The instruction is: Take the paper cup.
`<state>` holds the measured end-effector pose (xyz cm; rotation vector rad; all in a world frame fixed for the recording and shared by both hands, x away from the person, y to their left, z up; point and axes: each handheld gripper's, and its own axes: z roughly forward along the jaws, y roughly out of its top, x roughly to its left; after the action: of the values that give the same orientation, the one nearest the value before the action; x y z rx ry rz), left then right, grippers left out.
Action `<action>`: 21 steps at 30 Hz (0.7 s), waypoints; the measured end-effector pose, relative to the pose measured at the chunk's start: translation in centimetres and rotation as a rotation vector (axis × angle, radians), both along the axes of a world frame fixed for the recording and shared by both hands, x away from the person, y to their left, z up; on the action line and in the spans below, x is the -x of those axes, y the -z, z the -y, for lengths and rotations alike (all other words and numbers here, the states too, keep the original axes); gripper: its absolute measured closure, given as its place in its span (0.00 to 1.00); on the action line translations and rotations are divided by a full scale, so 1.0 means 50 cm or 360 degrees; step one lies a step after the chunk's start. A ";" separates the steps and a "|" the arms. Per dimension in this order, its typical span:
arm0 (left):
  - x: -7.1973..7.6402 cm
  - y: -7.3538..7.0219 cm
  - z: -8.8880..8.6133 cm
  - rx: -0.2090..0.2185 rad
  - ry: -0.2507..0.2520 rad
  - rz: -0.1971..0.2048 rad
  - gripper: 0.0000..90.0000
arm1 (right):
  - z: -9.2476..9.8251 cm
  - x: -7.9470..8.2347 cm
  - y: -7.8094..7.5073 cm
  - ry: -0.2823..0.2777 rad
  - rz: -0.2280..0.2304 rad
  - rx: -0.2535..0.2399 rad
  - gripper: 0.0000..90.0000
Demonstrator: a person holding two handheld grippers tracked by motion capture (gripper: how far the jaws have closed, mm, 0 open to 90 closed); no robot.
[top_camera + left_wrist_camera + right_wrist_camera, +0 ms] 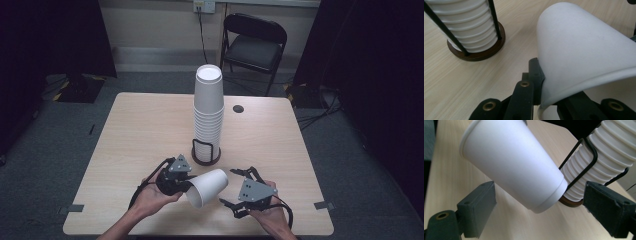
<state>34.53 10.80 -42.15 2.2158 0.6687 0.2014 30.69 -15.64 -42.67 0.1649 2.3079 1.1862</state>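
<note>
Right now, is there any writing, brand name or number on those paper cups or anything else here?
None can be read. The single cup, the stack of cups and its holder are blank. The table bears no print. The wall socket is too small to show any marking.

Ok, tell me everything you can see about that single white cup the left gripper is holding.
The cup is plain white, paper by its look, tapered, with a rolled rim and a recessed base. It lies tilted on its side, mouth toward the person, base toward the cup stack. The left gripper is shut on its rim wall, which looks bent inward there. The right gripper stands open on either side of it, not touching.
</note>
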 end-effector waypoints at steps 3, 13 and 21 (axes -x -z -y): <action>0.000 0.001 0.008 -0.0022 0.0019 -0.0011 0.96 | -0.008 0.003 0.004 -0.0030 0.0038 0.0074 0.12; -0.009 -0.005 0.023 -0.0091 0.0071 -0.0053 0.96 | -0.039 0.019 0.013 -0.0064 0.0109 0.0256 0.12; -0.005 -0.004 0.037 -0.0124 0.0094 -0.0063 0.96 | -0.064 0.032 0.026 -0.0086 0.0206 0.0367 0.14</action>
<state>34.81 8.94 -41.94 2.3164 0.6257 0.1565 29.10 -12.45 -43.97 -0.0569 2.3250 0.9177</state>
